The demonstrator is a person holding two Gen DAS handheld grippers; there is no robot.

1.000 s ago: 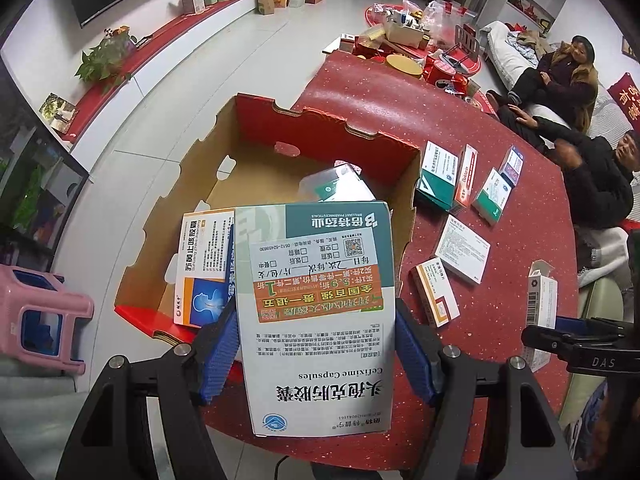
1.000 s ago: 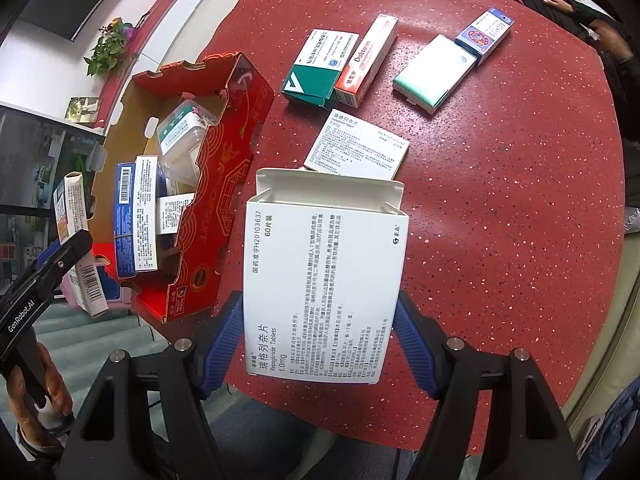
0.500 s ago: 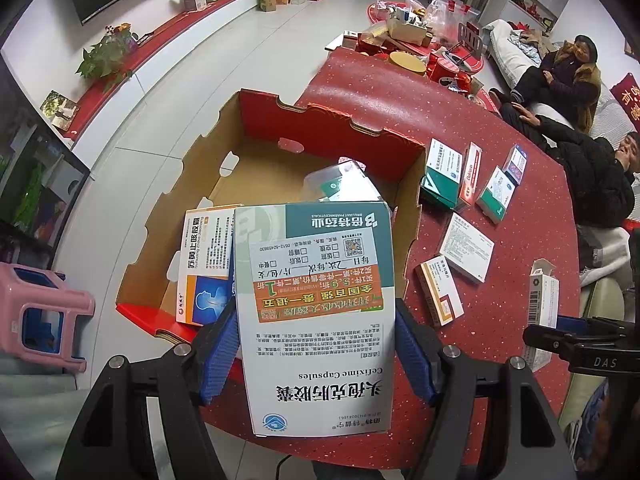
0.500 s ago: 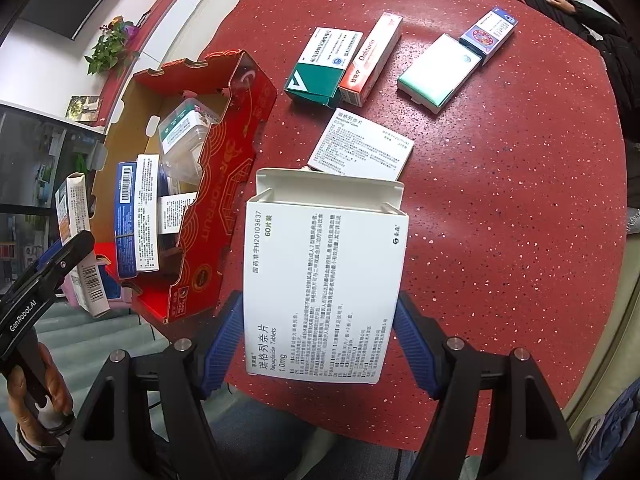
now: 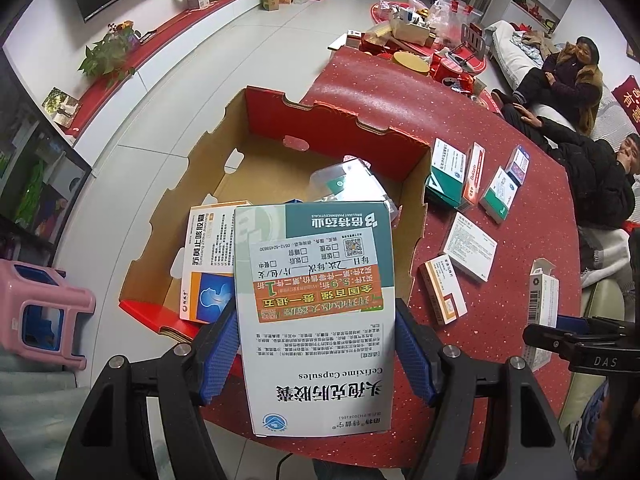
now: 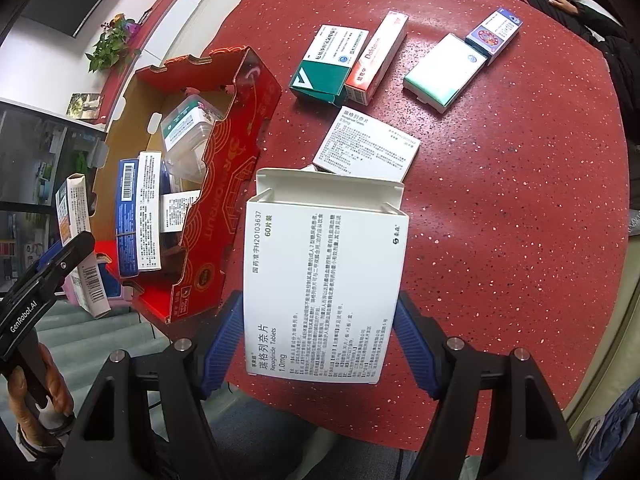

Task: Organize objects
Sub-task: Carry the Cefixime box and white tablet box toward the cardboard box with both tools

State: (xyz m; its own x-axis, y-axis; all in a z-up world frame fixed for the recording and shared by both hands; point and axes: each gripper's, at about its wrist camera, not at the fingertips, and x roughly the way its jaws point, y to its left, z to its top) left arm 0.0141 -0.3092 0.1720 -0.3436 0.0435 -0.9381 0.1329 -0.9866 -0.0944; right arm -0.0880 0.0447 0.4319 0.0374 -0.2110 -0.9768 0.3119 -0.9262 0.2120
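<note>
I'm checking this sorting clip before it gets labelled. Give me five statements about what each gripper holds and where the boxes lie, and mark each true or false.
1. The left gripper is shut on the Cefixime Capsules box. True.
2. The right gripper is empty. False: it is shut on the white Repaglinide Tablets box.
3. The Repaglinide box's top flap is open. True.
4. The cardboard tray holds nothing. False: several medicine boxes and a clear plastic container are inside it.
5. The Daktarin box lies on the red table beside a green and white box. True.
</note>
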